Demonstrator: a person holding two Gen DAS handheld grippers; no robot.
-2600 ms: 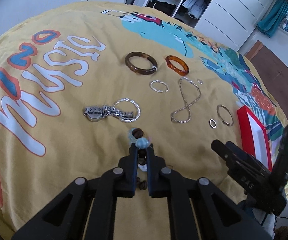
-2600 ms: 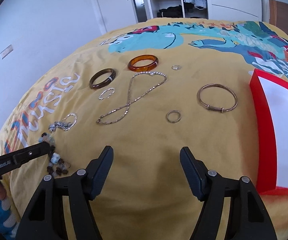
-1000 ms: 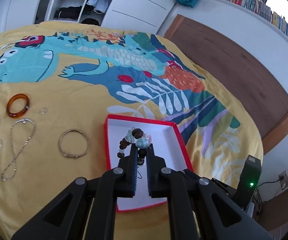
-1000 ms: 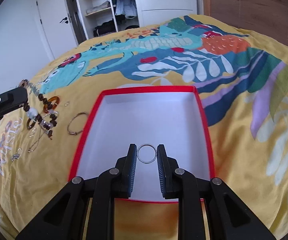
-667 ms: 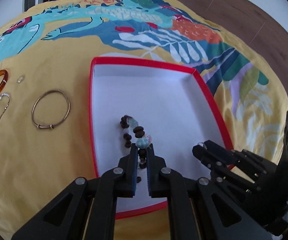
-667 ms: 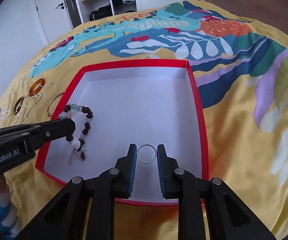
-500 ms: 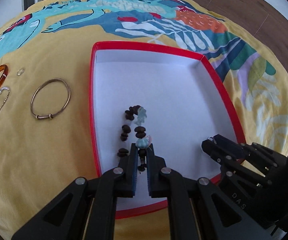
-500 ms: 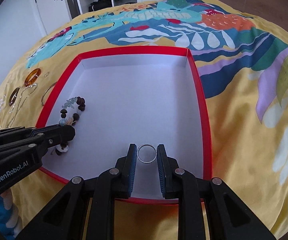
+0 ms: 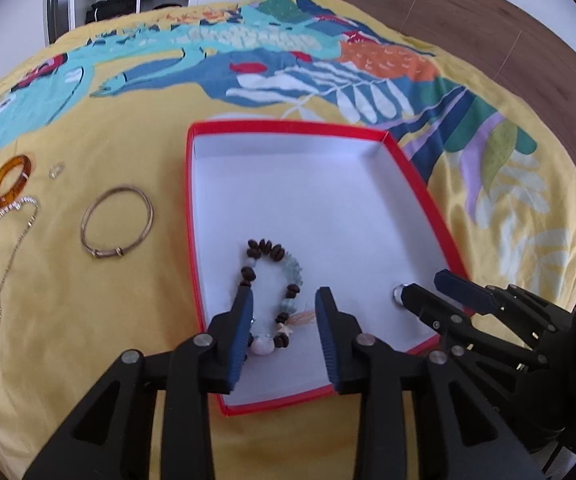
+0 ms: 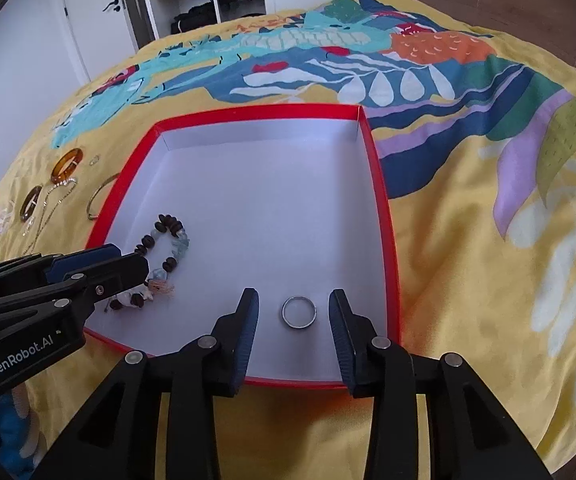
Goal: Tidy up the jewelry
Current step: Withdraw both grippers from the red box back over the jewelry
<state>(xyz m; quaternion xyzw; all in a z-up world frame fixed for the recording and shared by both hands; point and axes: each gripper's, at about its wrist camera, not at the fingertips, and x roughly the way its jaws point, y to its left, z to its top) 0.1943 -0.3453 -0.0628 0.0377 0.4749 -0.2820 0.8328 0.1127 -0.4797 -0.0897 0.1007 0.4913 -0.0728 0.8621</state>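
Note:
A red-rimmed box (image 9: 192,216) with a white floor lies on the yellow bedspread; it also shows in the right wrist view (image 10: 384,208). A brown and pale blue bead bracelet (image 9: 272,280) lies flat in the box near its left wall, also seen in the right wrist view (image 10: 163,252). My left gripper (image 9: 283,300) is open just above it, one finger on each side. A small silver ring (image 10: 298,311) lies on the box floor near the front rim. My right gripper (image 10: 292,300) is open around it and empty.
Left of the box on the bedspread lie a thin metal bangle (image 9: 116,221), an amber bangle (image 9: 10,180), a silver chain (image 9: 4,264), a tiny ring (image 9: 56,169) and a dark bangle (image 10: 31,203). A wardrobe and a wooden wall stand behind the bed.
Both grippers have opened. The bead bracelet has dropped from the left gripper onto the box floor, and the silver ring has dropped from the right gripper onto the box floor.

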